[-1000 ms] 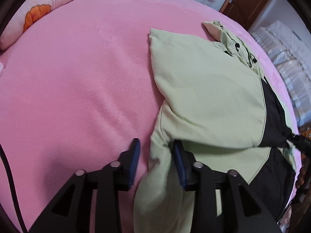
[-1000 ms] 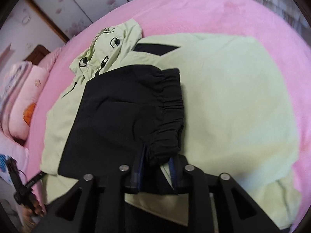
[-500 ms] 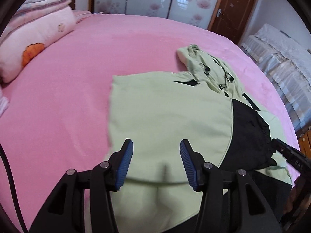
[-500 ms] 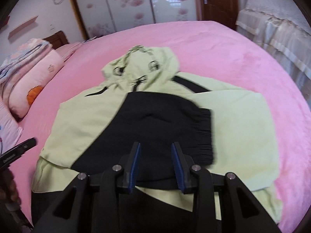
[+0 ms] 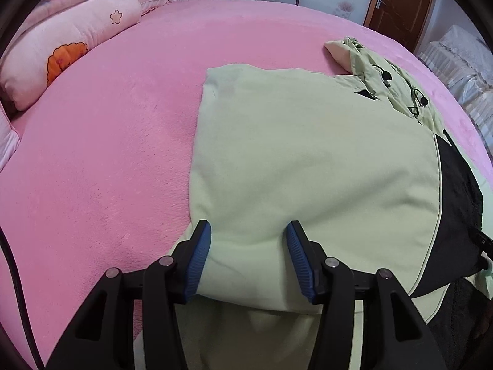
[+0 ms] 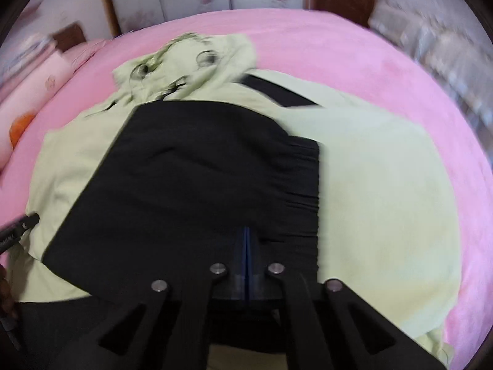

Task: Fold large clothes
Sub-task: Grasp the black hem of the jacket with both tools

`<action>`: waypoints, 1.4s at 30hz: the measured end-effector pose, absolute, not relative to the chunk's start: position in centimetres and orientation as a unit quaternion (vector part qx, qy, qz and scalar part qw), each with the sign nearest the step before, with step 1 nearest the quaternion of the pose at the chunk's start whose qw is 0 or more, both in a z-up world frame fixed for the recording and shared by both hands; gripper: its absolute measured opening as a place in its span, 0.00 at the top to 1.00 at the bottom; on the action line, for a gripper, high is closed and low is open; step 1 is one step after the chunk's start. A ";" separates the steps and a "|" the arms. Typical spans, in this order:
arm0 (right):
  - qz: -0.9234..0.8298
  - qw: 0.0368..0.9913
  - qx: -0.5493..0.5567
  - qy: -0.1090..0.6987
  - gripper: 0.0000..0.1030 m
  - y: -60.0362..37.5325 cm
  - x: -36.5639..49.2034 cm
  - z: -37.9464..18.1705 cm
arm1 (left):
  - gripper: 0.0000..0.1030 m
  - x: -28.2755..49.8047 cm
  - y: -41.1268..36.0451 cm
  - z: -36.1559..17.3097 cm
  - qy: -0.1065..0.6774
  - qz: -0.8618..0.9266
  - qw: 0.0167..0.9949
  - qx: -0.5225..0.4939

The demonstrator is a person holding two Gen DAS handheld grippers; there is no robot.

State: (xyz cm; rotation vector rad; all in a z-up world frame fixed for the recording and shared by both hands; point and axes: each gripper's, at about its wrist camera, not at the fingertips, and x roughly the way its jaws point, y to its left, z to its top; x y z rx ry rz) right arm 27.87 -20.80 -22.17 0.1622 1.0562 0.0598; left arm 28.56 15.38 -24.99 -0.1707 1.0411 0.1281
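Note:
A large light-green hooded jacket [image 5: 302, 160] with black panels lies on the pink bed, its hood [image 5: 379, 74] toward the far side. One green sleeve is folded across the body. My left gripper [image 5: 248, 240] is open, its blue pads either side of the folded sleeve's near edge, holding nothing. In the right wrist view the jacket [image 6: 379, 203] shows with its black sleeve section and gathered cuff [image 6: 303, 185] folded on top. My right gripper [image 6: 246, 246] is shut, pads together over the black fabric; no cloth shows between them.
The pink bedspread [image 5: 101, 154] stretches to the left and far side. Pink pillows and folded quilts [image 5: 61, 46] sit at the far left. A wardrobe and brown door [image 5: 397, 3] stand behind the bed. Another bed with white bedding [image 5: 465, 71] is to the right.
My left gripper let go of the green sleeve, opened and pulled back. My right gripper released the black cuff, drew back, then shut empty. Both sleeves now lie folded on the jacket.

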 end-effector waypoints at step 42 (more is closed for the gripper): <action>0.067 0.954 0.077 0.281 0.41 -22.9 -0.3 2.6 | 0.12 0.9 7.3 0.3 0.345 0.022 0.938 -0.019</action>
